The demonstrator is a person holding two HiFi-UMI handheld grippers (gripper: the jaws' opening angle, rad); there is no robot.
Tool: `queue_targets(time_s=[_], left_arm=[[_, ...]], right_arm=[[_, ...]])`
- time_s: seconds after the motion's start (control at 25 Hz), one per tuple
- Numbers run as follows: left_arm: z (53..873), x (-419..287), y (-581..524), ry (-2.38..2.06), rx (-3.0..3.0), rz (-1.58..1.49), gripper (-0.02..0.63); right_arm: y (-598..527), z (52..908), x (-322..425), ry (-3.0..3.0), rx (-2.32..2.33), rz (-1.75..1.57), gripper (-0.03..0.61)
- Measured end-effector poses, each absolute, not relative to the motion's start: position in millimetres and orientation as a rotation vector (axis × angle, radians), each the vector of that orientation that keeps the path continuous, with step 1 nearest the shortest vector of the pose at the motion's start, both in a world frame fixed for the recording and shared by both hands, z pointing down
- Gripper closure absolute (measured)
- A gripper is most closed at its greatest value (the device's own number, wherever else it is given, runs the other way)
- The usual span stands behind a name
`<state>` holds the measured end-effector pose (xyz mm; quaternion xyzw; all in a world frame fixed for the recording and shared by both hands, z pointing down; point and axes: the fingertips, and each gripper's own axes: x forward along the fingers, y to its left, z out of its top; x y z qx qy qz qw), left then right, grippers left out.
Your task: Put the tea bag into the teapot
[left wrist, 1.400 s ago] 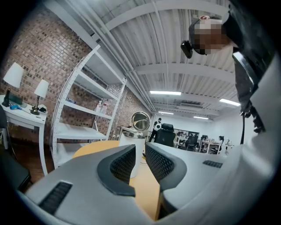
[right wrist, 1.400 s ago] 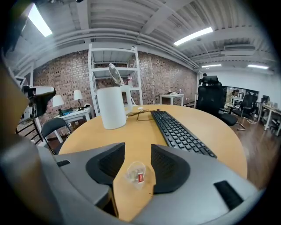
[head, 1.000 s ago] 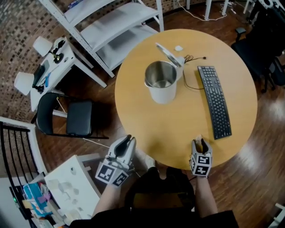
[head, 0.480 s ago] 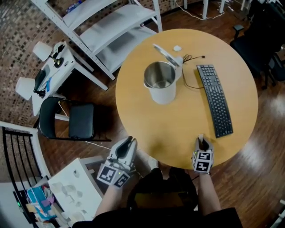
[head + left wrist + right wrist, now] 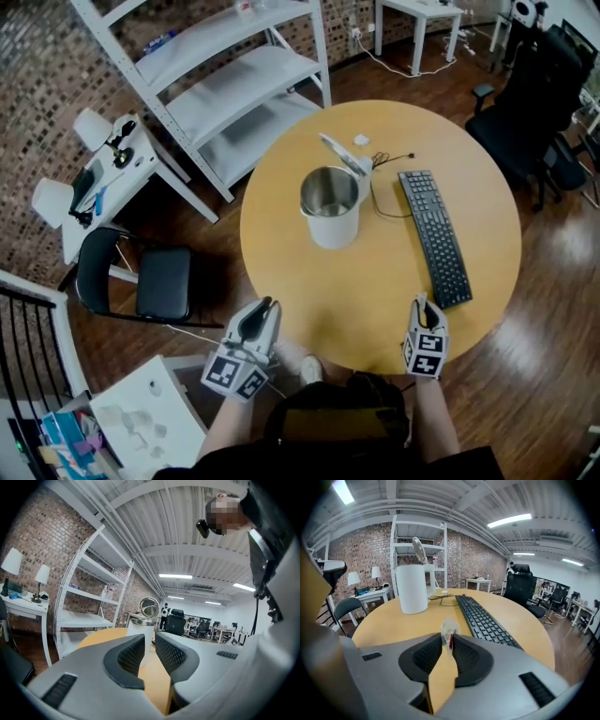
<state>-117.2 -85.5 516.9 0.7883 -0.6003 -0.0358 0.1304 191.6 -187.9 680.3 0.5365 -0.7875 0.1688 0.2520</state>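
The teapot is a white pot with a steel inside, standing mid-table with its lid tipped open. It also shows in the right gripper view as the teapot, far ahead on the left. My right gripper hovers over the table's near edge. Its jaws have just been closing, and the right gripper is now shut on a small pale tea bag with a red tag. My left gripper hangs off the table's near-left edge. The left gripper stands slightly open with nothing between its jaws, pointing at the teapot.
A black keyboard lies right of the teapot, with a thin cable and a small white object behind it. White shelving, a folding chair and a side table with lamps stand left; an office chair stands right.
The right gripper's jaws have closed on the tea bag and it has lifted a little at the table's near edge. The left gripper has stayed put. The head view has shifted.
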Motion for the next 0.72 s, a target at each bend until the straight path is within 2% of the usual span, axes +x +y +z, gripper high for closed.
queue_targets(time_s=[0.4, 0.72], left_arm=[[456, -155, -125, -1.908, 2.314, -0.291, 0.565], [425, -166, -121, -2.005, 2.337, -0.386, 0.565]], right_arm=[[-243, 568, 185, -2.315, 1.568, 0.238, 0.512], [-259, 512, 162, -2.477, 1.555, 0.129, 0.512]])
